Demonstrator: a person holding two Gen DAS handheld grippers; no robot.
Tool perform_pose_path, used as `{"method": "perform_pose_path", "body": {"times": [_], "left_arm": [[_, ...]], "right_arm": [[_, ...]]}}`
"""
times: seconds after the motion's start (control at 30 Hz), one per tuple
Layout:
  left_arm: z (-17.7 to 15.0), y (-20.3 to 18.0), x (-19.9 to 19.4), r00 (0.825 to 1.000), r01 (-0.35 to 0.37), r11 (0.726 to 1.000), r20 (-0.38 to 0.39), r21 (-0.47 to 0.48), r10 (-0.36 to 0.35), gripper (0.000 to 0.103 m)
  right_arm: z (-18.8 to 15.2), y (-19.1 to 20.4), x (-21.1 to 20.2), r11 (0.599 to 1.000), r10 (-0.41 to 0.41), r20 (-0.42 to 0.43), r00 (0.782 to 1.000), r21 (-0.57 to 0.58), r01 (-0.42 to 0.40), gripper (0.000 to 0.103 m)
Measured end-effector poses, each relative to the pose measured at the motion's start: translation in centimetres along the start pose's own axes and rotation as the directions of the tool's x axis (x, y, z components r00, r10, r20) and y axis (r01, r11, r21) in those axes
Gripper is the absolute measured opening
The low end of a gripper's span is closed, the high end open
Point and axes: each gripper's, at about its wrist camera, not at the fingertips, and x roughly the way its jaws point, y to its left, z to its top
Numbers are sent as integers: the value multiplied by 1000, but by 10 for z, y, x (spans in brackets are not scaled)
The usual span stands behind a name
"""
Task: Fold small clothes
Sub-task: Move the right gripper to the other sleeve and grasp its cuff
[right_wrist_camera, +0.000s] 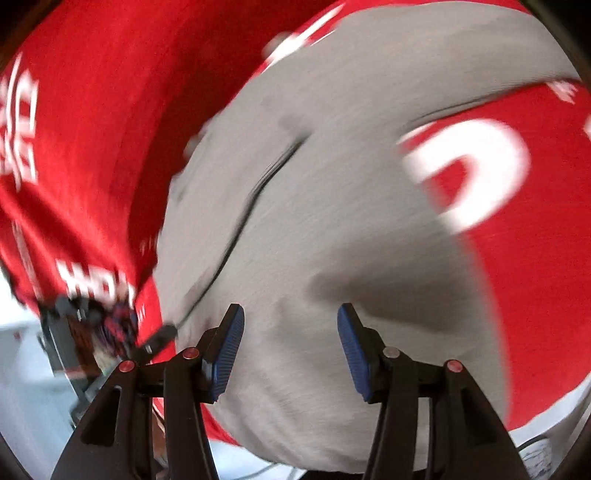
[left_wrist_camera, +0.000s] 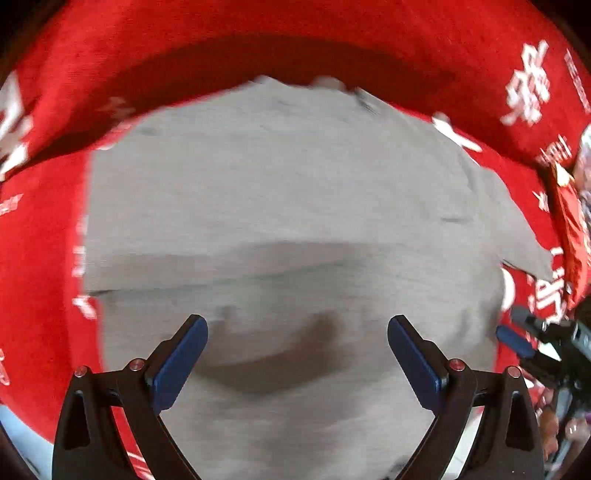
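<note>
Grey garment [left_wrist_camera: 280,206]: plain heather grey, no print, one dark seam line. Red cloth [left_wrist_camera: 332,40] all round the garment: bright red with white lettering. Gripper pads [right_wrist_camera: 229,350] over the garment: blue, ribbed, on black fingers with red-capped pins.

Garment [left_wrist_camera: 280,206] flat on printed cloth [left_wrist_camera: 332,33]; cloth extends past garment's left, right, far edges.

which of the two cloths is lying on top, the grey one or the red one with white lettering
The grey garment is on top. It is plain and unprinted, and its edges overlap the red cloth, which spreads out beneath it on every side with white lettering.
</note>
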Motion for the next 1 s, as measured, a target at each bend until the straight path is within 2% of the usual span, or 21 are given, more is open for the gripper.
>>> {"method": "perform_pose_path", "body": {"times": [0.1,0.2,0.33,0.47,0.5,0.6,0.7,0.83,1.0], "left_arm": [[3,-24,14,999,22,1000,-47,16,-21,98],[7,-52,18,999,0,998,-34,61,2,98],[16,-86,24,999,-32,994,-10,107,34,98],[24,-112,30,998,-58,989,7,139,57,98],[25,-114,31,998,-64,988,7,142,63,98],[29,-128,37,998,-65,988,4,141,65,98],[33,-137,40,998,-67,988,6,138,67,98],[39,-144,47,997,-73,989,8,130,73,98],[44,-148,51,997,-80,989,13,126,79,98]], "right_arm": [[19,-31,-24,997,-10,80,997,77,3,57],[45,-65,-53,990,-40,178,983,139,15,57],[77,-109,-81,969,-73,267,961,247,5,57],[106,-153,-106,937,-133,355,925,349,1,57],[111,-164,-112,924,-162,382,910,383,4,57],[122,-195,-121,879,-194,435,879,475,-41,57],[133,-217,-121,845,-185,460,869,525,-98,57],[150,-222,-119,847,-175,491,853,517,-124,56],[172,-232,-115,840,-117,499,859,511,-183,56]]}}
